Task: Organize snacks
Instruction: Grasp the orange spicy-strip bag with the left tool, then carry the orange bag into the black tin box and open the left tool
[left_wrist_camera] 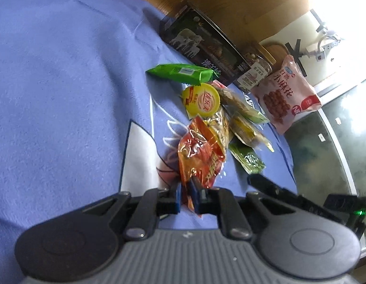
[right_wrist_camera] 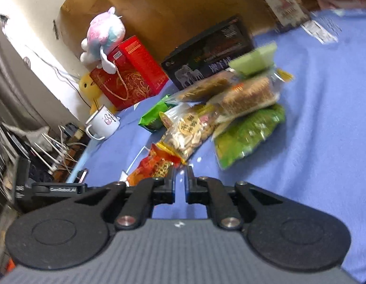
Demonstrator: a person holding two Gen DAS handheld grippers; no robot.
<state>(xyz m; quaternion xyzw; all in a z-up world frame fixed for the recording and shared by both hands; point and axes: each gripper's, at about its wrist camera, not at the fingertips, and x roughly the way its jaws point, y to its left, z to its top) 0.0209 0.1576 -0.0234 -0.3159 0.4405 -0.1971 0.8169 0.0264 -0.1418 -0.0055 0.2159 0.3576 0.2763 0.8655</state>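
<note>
A pile of snacks lies on the blue cloth [left_wrist_camera: 64, 82]. My left gripper [left_wrist_camera: 187, 197] is shut on the lower edge of an orange-red crinkly packet [left_wrist_camera: 199, 156], which shows between its blue pads. Beyond that packet lie a yellow round lid [left_wrist_camera: 202, 101], a green bar packet [left_wrist_camera: 180, 72], biscuit packets [left_wrist_camera: 242, 118] and a green pea bag [left_wrist_camera: 249, 161]. In the right wrist view my right gripper [right_wrist_camera: 180, 174] stands just short of the pile with a narrow gap and nothing between its jaws. Ahead of it are the orange-red packet [right_wrist_camera: 154, 165], a peanut bag [right_wrist_camera: 190, 132] and the green pea bag [right_wrist_camera: 249, 135].
A black box [left_wrist_camera: 202, 45], a jar [left_wrist_camera: 254, 71] and a pink bag [left_wrist_camera: 287, 94] stand at the cloth's far edge. A red gift bag [right_wrist_camera: 128, 78], a white mug [right_wrist_camera: 102, 123] and plush toys [right_wrist_camera: 105, 37] sit at the left. A cardboard wall [right_wrist_camera: 171, 7] rises behind.
</note>
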